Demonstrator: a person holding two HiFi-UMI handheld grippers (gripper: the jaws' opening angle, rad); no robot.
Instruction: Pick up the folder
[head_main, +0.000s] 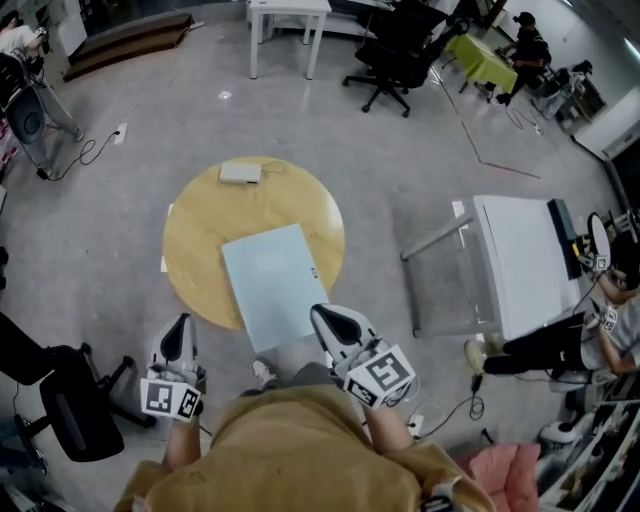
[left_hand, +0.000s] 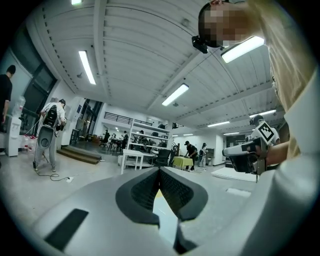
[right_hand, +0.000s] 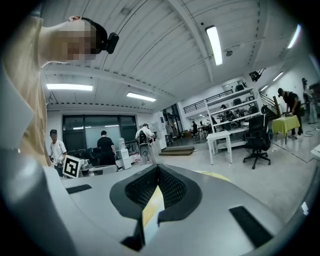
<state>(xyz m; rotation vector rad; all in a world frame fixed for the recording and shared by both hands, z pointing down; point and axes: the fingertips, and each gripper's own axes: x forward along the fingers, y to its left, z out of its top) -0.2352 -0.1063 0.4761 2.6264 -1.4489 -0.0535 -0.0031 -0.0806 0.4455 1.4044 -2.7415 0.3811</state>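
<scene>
A light blue folder lies flat on a round yellow table, its near edge hanging over the rim toward me. My right gripper is shut, with its tip over the folder's near right corner; nothing shows between its jaws. My left gripper is off the table's near left rim, away from the folder, and looks shut and empty. In the left gripper view the jaws meet at the tip, with pale blue folder below. The right gripper view shows its tips closed over table and folder.
A small white box sits at the table's far edge. A white desk stands to the right with a seated person beside it. A black office chair is at my lower left. Cables lie on the floor.
</scene>
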